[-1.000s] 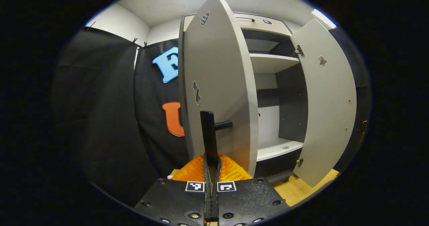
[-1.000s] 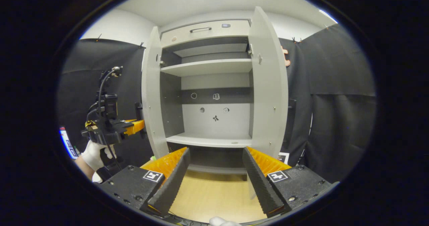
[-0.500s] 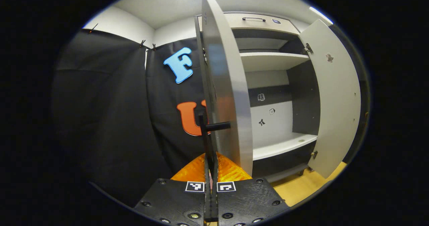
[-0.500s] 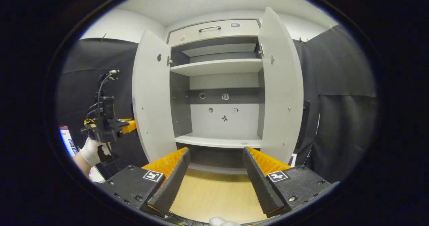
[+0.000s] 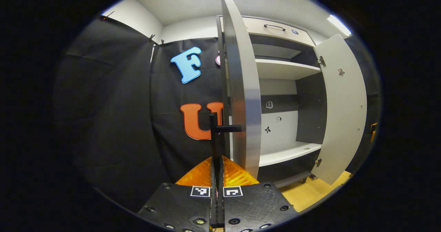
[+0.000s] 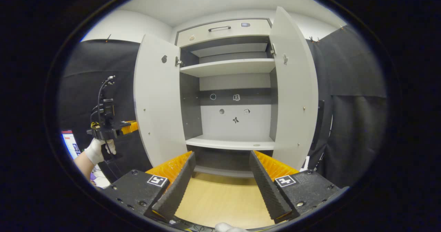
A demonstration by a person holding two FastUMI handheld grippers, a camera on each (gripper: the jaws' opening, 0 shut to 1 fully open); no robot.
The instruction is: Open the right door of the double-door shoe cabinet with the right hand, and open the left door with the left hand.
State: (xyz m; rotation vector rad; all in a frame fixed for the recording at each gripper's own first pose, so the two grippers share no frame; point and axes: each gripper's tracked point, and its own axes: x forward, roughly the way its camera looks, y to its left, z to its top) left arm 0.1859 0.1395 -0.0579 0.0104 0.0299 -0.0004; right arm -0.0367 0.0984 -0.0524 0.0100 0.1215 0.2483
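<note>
Fingers [image 5: 217, 177] of your left gripper clamp the black bar handle [image 5: 214, 135] of the grey left door [image 5: 243, 87]; your right gripper [image 6: 222, 180] stands spread before the open grey shoe cabinet [image 6: 229, 66].

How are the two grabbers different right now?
The left gripper has its fingers pinched together on the black handle of the left door. The right gripper has its fingers spread wide with nothing between them.

The left gripper is right up against its door. The right gripper sits back from the right door, touching nothing.

Both face the open cabinet.
</note>
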